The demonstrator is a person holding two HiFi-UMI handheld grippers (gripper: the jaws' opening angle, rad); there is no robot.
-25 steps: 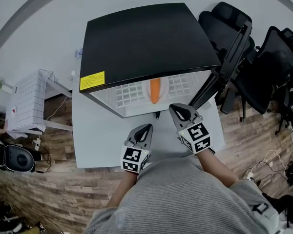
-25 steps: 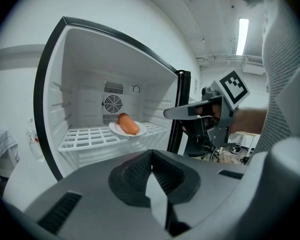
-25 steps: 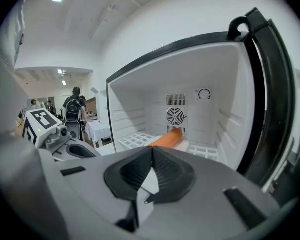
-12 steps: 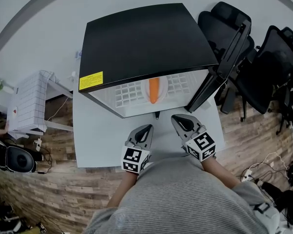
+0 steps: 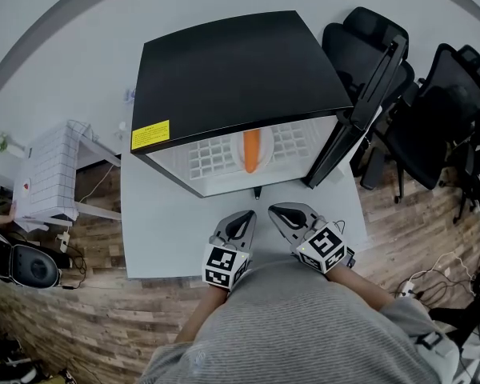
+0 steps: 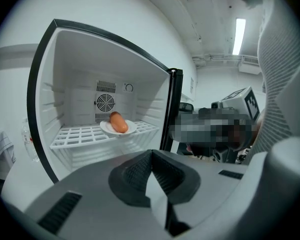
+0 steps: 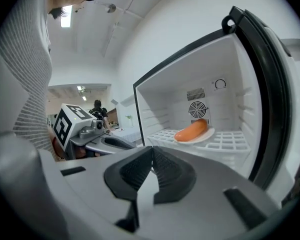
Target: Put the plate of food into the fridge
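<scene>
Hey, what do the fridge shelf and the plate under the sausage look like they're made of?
The shelf looks like white coated wire or moulded plastic: it is an open square grid with a matte finish, and I can't tell which of the two it is. The plate looks like white ceramic or melamine, smooth and slightly glossy, with a thin raised rim.

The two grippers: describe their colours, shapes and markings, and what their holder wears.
The left gripper and the right gripper are pale grey, tapering shells with dark ridged pads on the jaws. Each carries a white cube with black square markers. The person wears a finely striped grey top.
</scene>
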